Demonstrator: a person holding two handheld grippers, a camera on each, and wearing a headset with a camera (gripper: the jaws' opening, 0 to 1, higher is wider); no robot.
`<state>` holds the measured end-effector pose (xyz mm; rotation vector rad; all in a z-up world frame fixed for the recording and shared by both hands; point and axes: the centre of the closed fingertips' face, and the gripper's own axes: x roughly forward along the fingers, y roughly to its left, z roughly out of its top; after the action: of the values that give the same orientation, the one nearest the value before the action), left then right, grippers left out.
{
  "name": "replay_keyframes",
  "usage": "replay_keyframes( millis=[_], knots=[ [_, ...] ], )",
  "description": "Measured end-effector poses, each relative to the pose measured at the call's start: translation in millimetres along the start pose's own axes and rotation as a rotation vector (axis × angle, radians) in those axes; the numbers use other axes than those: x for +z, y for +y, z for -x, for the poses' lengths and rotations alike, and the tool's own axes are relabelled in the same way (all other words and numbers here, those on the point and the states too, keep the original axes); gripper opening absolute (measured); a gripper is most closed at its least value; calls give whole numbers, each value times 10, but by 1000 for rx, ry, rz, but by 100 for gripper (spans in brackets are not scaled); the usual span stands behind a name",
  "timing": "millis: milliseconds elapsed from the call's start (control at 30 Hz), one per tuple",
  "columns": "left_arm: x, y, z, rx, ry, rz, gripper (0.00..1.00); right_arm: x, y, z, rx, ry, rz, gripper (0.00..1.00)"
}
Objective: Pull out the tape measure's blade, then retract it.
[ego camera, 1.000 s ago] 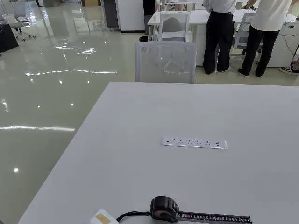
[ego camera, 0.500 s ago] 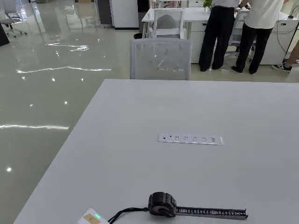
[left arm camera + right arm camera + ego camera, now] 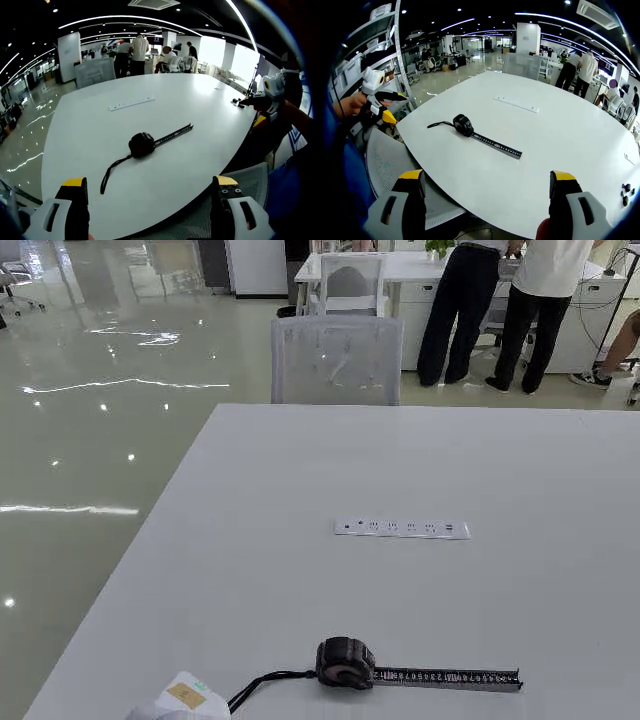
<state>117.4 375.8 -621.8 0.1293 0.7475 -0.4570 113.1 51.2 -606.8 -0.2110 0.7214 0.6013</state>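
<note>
- Two grippers, both released: the left gripper point(image 3: 150, 181) has its jaws spread wide with nothing between them, and the right gripper point(image 3: 487, 175) is the same, gripping nothing.
- I see both of them hanging off the near edge of the white table point(image 3: 300, 490). They are on my side of the power strip point(image 3: 401, 528) and well apart from it.
- The tape measure point(image 3: 345, 662) rests on the table on the near side of the power strip, clear of it and close to the near edge. It lies between the strip and my grippers and touches neither gripper.
- Its blade point(image 3: 447, 678) is out of the black case point(image 3: 142, 145) and lies flat on the table, roughly parallel to the power strip.
- A black wrist strap point(image 3: 265, 685) trails from the opposite end of the case.
- Beyond the power strip, a grey mesh chair point(image 3: 335, 360) stands at the far edge of the table.
- Farther back, two people point(image 3: 455, 300) stand at a desk point(image 3: 410, 265).
</note>
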Motion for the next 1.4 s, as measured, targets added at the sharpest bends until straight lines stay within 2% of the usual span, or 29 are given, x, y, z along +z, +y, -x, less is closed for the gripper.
replay_keyframes(
  millis=[267, 500, 667, 900, 1400],
  knots=[
    [-21, -57, 20, -4, -10, -6, 100, -86, 52, 146, -25, 7, -2, 100],
    [-13, -106, 72, 19, -19, 11, 100, -116, 53, 168, -17, 3, 1, 100],
    [-33, -135, 78, 27, -7, 18, 99, -112, 22, 129, -5, -3, 2, 100],
    [21, -149, 78, 38, -14, 29, 99, -107, -28, 88, 9, 1, 11, 100],
    [86, -184, -24, 68, -8, 66, 98, -92, -136, -26, 36, 20, 30, 100]
  ],
)
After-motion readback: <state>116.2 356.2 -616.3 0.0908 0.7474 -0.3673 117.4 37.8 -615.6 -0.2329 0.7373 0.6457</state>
